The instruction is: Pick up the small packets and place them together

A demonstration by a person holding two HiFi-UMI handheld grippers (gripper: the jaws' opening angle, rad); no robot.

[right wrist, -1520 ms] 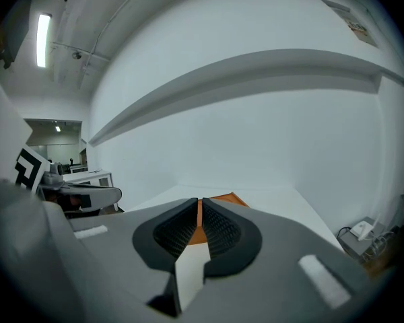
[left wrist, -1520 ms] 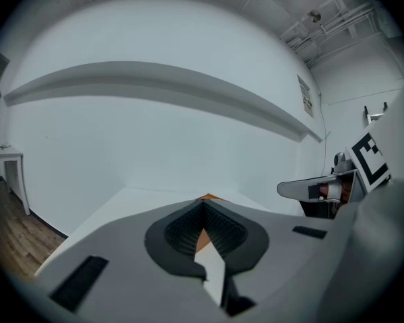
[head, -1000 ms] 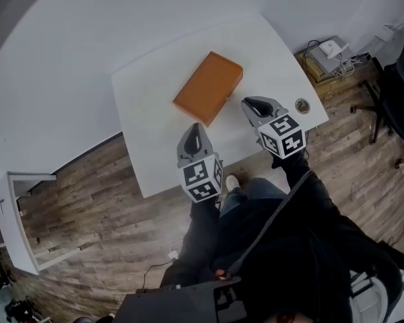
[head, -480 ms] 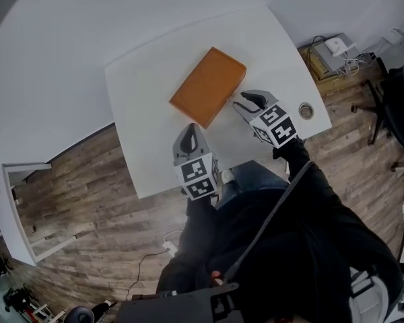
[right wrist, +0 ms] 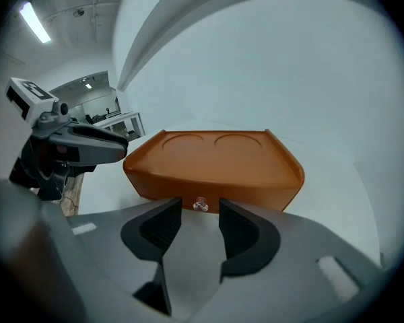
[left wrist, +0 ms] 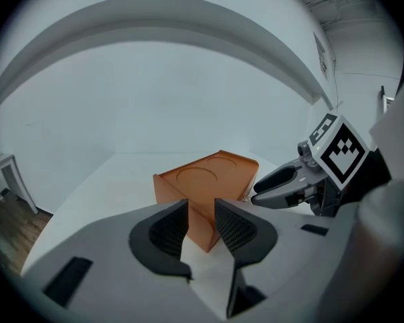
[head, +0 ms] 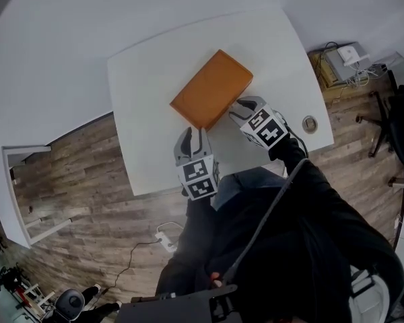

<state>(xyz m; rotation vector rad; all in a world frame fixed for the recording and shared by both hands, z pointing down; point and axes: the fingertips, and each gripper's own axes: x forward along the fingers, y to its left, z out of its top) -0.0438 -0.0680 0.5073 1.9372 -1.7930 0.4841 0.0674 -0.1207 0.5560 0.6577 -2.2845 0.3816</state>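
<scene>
One orange box (head: 212,88), one knob (right wrist: 200,204), one table (head: 148,86), one left tool (head: 192,136), one right tool (head: 238,107)

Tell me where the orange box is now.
In the head view the orange box lies centrally on the white table, just ahead of the left gripper and right gripper, whose empty jaws have just been opening.
</scene>
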